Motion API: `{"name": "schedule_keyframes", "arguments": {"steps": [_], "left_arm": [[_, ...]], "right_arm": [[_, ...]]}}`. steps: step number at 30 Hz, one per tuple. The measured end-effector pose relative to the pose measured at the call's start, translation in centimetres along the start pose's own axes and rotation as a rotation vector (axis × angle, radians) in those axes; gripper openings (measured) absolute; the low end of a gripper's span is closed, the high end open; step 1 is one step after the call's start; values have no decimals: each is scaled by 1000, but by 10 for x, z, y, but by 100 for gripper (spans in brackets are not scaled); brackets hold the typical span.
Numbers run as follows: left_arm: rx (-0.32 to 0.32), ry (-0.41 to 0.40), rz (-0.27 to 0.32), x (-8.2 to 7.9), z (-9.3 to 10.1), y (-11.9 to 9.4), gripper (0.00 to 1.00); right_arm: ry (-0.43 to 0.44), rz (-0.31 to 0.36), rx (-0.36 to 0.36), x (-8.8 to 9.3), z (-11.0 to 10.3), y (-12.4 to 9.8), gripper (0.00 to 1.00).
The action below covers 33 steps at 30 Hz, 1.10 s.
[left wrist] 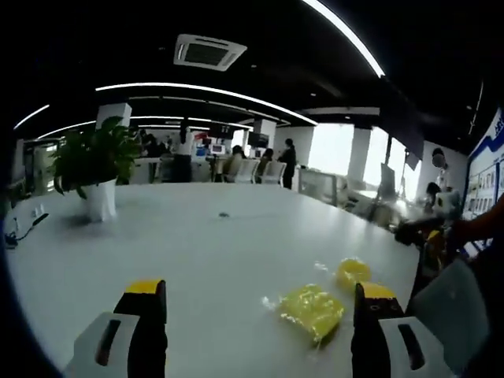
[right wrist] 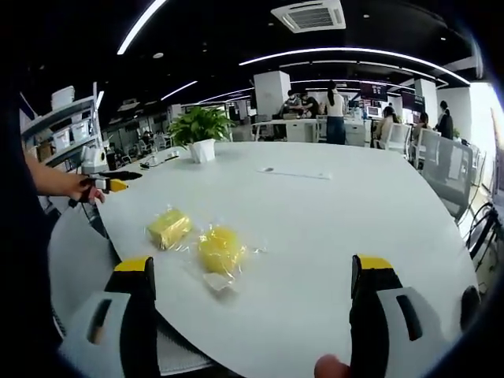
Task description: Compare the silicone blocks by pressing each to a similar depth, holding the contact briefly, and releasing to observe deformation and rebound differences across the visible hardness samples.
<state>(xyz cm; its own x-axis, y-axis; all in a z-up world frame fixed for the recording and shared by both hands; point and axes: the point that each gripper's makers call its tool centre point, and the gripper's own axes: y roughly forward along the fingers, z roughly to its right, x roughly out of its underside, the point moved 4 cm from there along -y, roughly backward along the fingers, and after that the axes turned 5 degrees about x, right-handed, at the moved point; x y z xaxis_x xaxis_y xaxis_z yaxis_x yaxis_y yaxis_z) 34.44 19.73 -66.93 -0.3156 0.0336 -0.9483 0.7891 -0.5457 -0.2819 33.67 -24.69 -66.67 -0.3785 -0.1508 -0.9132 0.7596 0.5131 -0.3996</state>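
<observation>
Two yellow silicone blocks in clear bags lie on the white table. In the left gripper view, the squarish block lies just inside my right jaw and the rounder block sits a little beyond it. My left gripper is open above the table, touching neither. In the right gripper view, the squarish block and the rounder block lie ahead, left of centre. My right gripper is open and clear of them. The table spreads beyond.
A potted plant stands at the table's far side. The right gripper and the left gripper show at the table edge, each held by a hand. Chairs, desks and people fill the office behind.
</observation>
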Motion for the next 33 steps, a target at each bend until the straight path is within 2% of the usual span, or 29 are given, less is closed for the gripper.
{"name": "schedule_keyframes", "arguments": {"steps": [2, 5, 8, 13, 16, 21, 29, 33], "left_arm": [[12, 23, 14, 1, 2, -6, 100], [28, 44, -7, 5, 6, -13, 100], [36, 34, -40, 14, 5, -18, 100], [15, 8, -37, 19, -1, -27, 100], [21, 4, -36, 19, 1, -28, 100], [48, 41, -44, 18, 6, -28, 100], [58, 40, -39, 18, 5, -27, 100], [86, 37, -80, 27, 12, -25, 100]], "right_arm": [[-11, -8, -2, 4, -1, 3, 97], [-15, -7, -1, 5, -1, 6, 97], [-13, -7, -4, 7, -4, 7, 97], [-6, -3, -6, 12, -8, 5, 97], [3, -7, -3, 16, -8, 3, 97], [6, -6, -3, 17, -11, 0, 97], [13, -6, -1, 17, -12, -2, 97], [19, -13, -1, 19, -13, -2, 97]]}}
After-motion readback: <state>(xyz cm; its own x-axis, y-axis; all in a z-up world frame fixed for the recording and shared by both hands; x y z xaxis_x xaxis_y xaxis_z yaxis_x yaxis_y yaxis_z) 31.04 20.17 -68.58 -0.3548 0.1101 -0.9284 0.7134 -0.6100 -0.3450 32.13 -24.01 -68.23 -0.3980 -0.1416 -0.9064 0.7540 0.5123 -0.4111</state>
